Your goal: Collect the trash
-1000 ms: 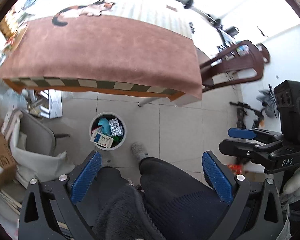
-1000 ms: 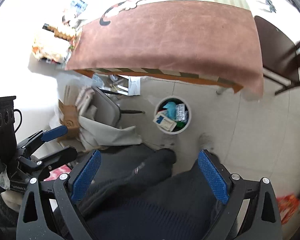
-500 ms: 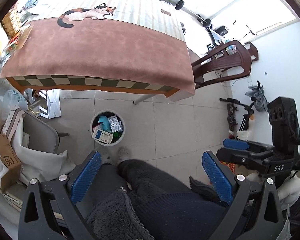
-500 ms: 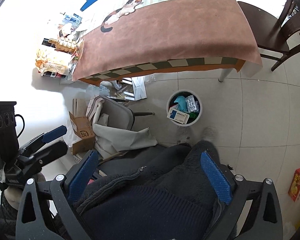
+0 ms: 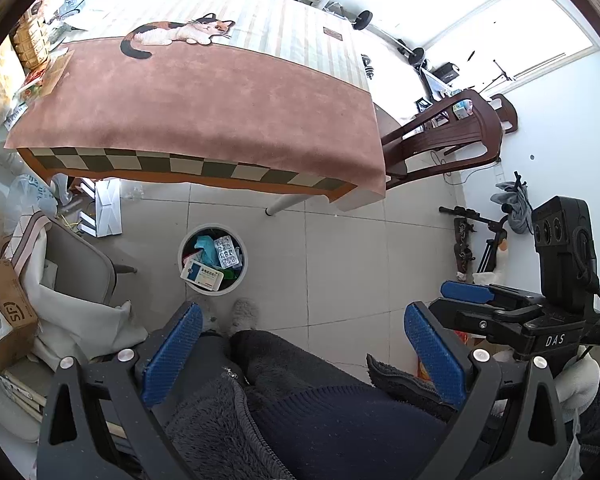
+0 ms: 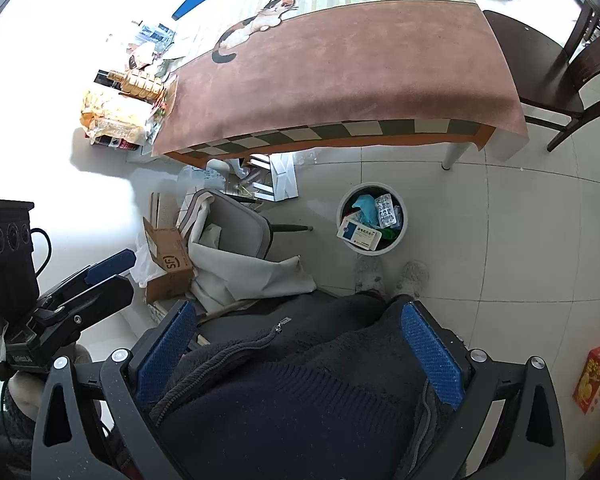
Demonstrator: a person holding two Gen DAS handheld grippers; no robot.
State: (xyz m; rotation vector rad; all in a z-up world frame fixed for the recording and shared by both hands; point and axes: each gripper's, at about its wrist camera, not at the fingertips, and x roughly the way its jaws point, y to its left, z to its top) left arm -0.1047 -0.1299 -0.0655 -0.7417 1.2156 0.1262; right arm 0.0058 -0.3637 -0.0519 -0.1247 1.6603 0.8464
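A round white trash bin [image 5: 210,290] [image 6: 380,250] stands on the tiled floor in front of the table. Inside lie a white-and-blue medicine box [image 5: 202,274] [image 6: 358,234], a blister pack [image 5: 226,250] [image 6: 386,210] and teal plastic. My left gripper [image 5: 302,356] hangs open above the person's lap, with nothing between its blue pads. My right gripper [image 6: 298,352] is also wide open and holds nothing. Each gripper shows in the other's view: the right gripper [image 5: 460,304] at the right edge, the left gripper [image 6: 108,270] at the left.
A table under a brown cloth [image 5: 204,112] [image 6: 340,68] fills the upper part, with packets piled at its left end. A dark wooden chair [image 5: 440,140] stands right of it. A grey chair [image 5: 80,264], a cardboard box [image 6: 168,256] and a red carton [image 6: 596,376] sit on the floor.
Both grippers rose and drew back, so more of the table top and room shows. The person's feet have come together just below the bin. Both grippers stay open with nothing in them.
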